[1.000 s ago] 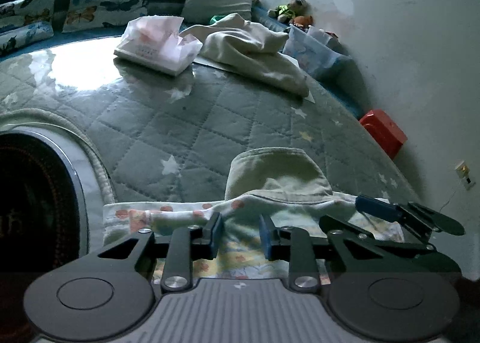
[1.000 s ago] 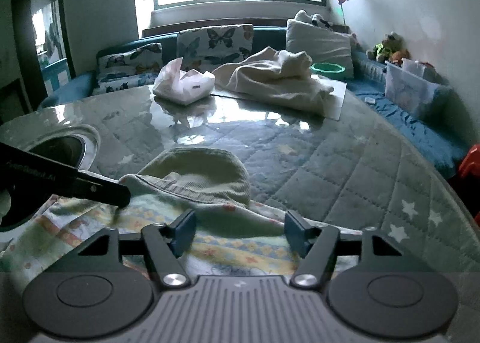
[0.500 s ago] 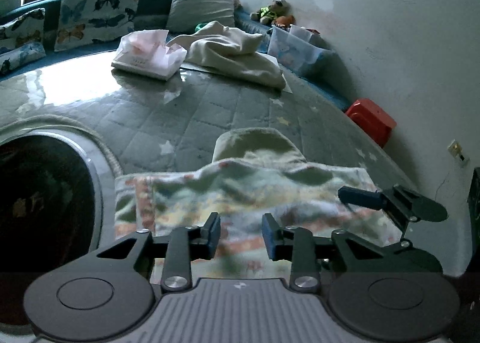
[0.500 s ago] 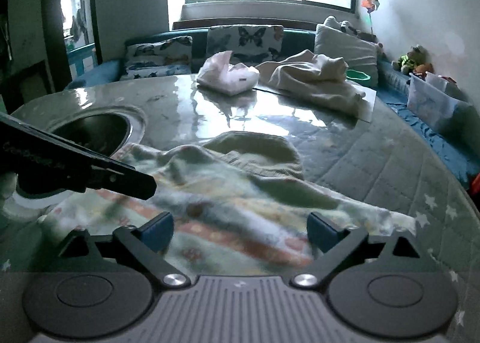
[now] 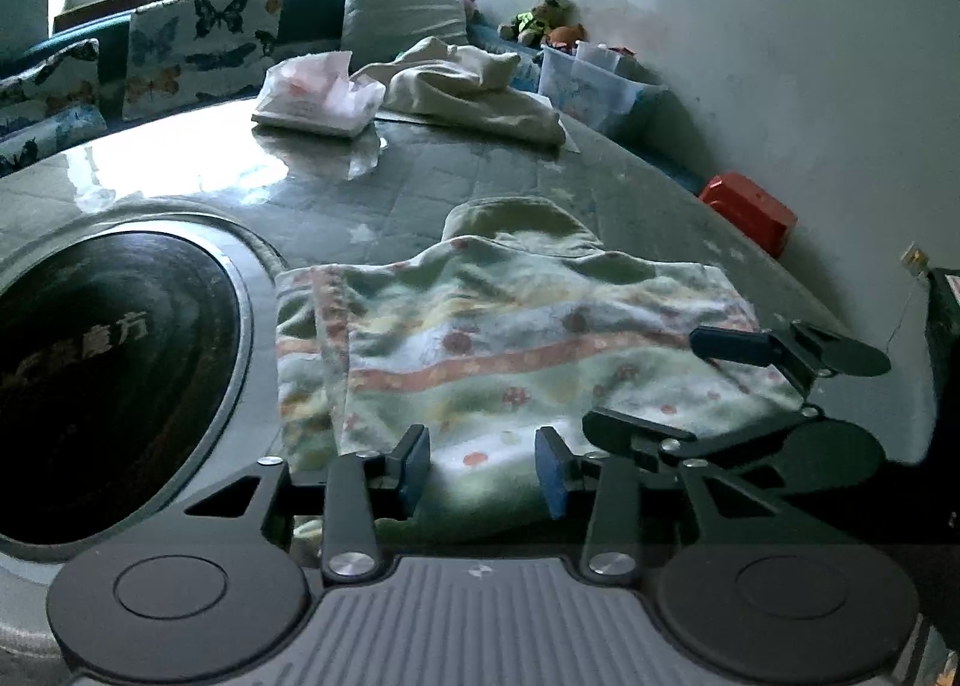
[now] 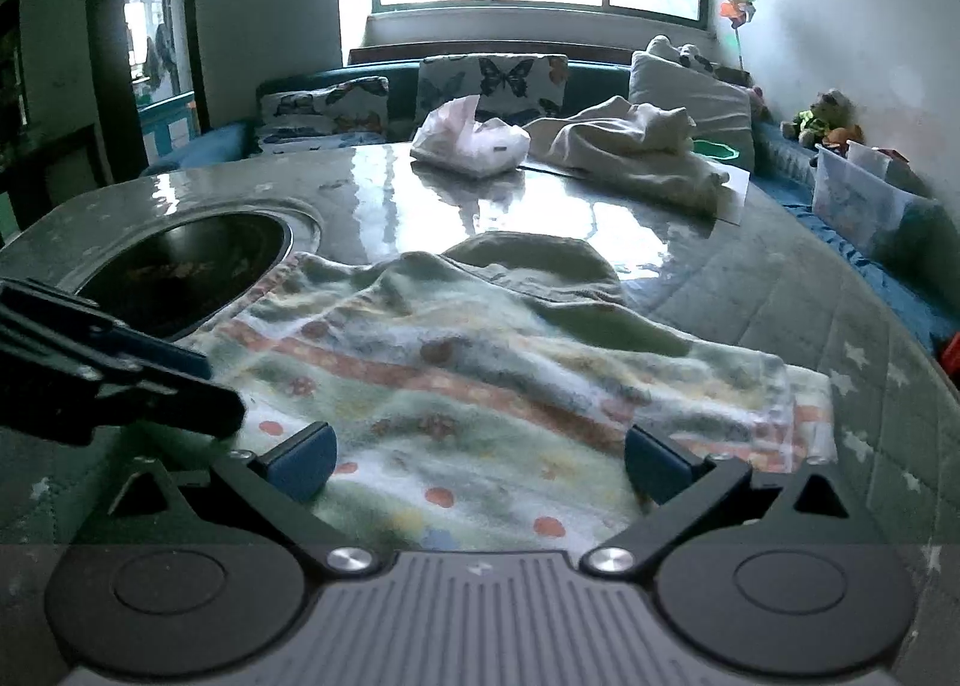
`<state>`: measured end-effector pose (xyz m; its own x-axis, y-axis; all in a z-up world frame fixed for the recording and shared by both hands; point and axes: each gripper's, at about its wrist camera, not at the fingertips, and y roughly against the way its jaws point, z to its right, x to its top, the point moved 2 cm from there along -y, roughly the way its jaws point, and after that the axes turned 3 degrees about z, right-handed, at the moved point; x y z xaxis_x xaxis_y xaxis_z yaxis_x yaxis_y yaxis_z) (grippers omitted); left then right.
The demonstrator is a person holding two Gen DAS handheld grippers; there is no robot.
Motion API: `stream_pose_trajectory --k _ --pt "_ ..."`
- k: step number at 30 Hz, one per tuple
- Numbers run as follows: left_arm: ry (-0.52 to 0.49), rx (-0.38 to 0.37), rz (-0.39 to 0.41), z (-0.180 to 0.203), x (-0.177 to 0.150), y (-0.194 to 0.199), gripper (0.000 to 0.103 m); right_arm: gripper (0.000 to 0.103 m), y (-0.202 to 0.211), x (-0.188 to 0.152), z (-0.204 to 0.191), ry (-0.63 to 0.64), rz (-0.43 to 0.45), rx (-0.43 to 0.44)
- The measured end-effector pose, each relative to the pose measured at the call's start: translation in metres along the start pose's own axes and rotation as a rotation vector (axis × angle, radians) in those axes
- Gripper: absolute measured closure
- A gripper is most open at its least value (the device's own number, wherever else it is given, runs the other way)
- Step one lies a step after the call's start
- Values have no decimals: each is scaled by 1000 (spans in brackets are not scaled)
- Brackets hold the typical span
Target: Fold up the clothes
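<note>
Here: left to right across the counter (image 5: 420, 194), quilted cover under a glossy sheet. Far left, a round dark induction hob (image 5: 108, 362) sunk into the surface. Beside it, the patterned towel (image 5: 510, 350), pale green with orange stripes and dots, lies spread flat; its left edge looks doubled over and sits just beside the hob's rim. A plain olive garment (image 5: 522, 218) pokes out from under its far edge.

Left tool (image 5: 483, 473): jaws parted, blue pads either side of the towel's near hem, nothing gripped. Right tool (image 6: 480, 461): jaws spread wider, released, low over the near right part of the cloth; no cloth between the pads.

Step in hand, as I judge it: taking hold of the near hem to begin a fold. To do it well:
- Set each tool near a near corner, not mid-hem, so the edge lifts straight.
- Pinch only the towel layer; the olive garment underneath should stay put.
- Close both tools before lifting, then carry the hem evenly toward the far edge.
- Keep the left side clear of the hob recess so the cloth does not sag in.

Far back: tissue pack (image 6: 474, 140), crumpled cream blanket (image 6: 636, 152). Well apart, no interference.
</note>
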<state>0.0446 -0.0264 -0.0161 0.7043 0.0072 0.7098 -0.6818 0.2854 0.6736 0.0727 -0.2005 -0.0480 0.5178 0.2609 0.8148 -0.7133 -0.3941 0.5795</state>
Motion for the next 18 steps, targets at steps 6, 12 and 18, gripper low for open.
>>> stream_pose_trajectory --k 6,12,18 --pt "8 -3 8 -2 -8 2 58 0 -2 -2 -3 -1 2 -18" --pt "15 -17 19 -3 -12 2 54 0 -3 -6 -3 -10 15 -18" --pt "17 -36 29 -5 -17 1 51 0 -1 -9 -3 -12 33 -19"
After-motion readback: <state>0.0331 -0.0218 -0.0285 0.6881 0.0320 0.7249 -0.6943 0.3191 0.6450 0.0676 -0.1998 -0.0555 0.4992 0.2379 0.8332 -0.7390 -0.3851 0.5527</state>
